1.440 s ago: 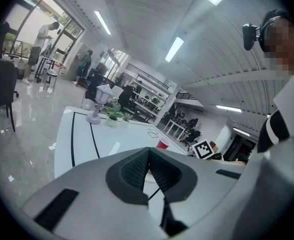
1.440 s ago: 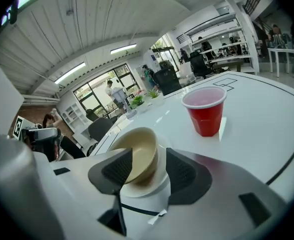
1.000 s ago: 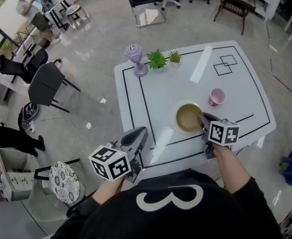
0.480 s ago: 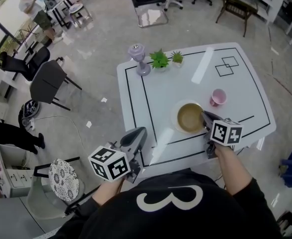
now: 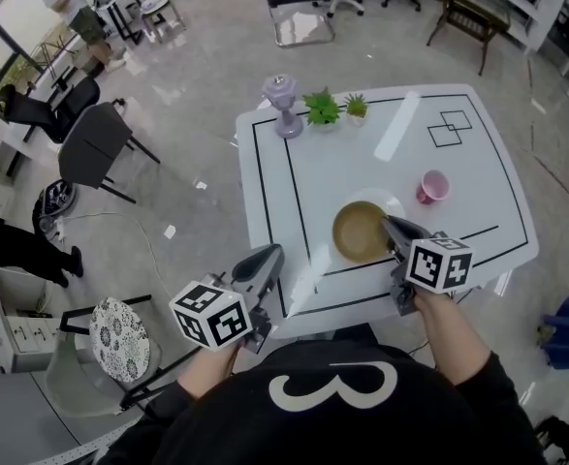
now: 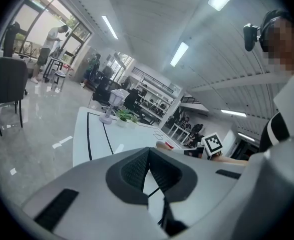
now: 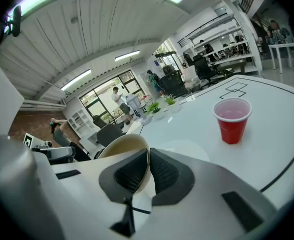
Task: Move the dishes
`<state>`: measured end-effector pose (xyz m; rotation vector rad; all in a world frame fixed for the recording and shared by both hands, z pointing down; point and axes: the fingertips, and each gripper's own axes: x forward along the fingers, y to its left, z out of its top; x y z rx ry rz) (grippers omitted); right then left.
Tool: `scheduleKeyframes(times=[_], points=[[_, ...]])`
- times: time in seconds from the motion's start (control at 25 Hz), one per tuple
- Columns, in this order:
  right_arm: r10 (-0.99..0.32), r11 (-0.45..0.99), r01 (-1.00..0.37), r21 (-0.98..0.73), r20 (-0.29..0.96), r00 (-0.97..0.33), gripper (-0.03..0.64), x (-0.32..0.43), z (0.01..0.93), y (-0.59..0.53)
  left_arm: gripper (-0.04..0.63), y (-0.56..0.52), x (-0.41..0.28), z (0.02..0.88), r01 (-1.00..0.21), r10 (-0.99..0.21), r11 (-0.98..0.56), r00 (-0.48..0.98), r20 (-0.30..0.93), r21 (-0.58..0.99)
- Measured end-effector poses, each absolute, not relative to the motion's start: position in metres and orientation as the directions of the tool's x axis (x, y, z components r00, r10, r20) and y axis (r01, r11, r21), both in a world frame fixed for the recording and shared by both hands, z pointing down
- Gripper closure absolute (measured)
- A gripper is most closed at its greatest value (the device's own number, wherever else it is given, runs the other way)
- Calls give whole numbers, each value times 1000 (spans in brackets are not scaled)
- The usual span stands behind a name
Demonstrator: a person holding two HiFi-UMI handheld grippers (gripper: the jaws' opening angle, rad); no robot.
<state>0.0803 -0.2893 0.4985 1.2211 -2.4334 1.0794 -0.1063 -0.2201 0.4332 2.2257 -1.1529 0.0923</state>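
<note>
My right gripper [image 5: 390, 225] [image 7: 149, 160] is shut on the near rim of a tan bowl [image 5: 359, 232] [image 7: 120, 147], one pad inside and one outside. The bowl hangs tilted, just above the white table [image 5: 294, 177]. A white plate [image 5: 395, 204] [image 7: 188, 147] lies on the table behind and to the right of the bowl. A red cup [image 5: 431, 186] [image 7: 232, 120] stands upright farther right. My left gripper [image 5: 268, 258] [image 6: 148, 156] hovers at the table's near left corner, shut with nothing between its pads.
At the table's far edge stand a lilac lamp-like object [image 5: 281, 105] and two small potted plants [image 5: 322, 110] [image 5: 357, 108]. Black lines and two squares [image 5: 450, 128] are drawn on the tabletop. Chairs [image 5: 95, 150] and people are on the floor to the left.
The right gripper has risen and drawn the bowl left off the plate, so the plate's white rim now shows beside it. The left gripper has barely shifted.
</note>
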Motion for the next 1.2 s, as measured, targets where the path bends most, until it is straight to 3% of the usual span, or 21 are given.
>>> scheduleKeyframes(times=[0.68,1.2], points=[[-456,484,-687,-542,513,-727,595,-6,528,-257,594,-207,-144,439,-781,-727,-389,586,358,489],[-439,462,-700,-545,546,-714,581,-30,554,-246,594,-193,-170,442,-786,-719,-393,586,373,477]])
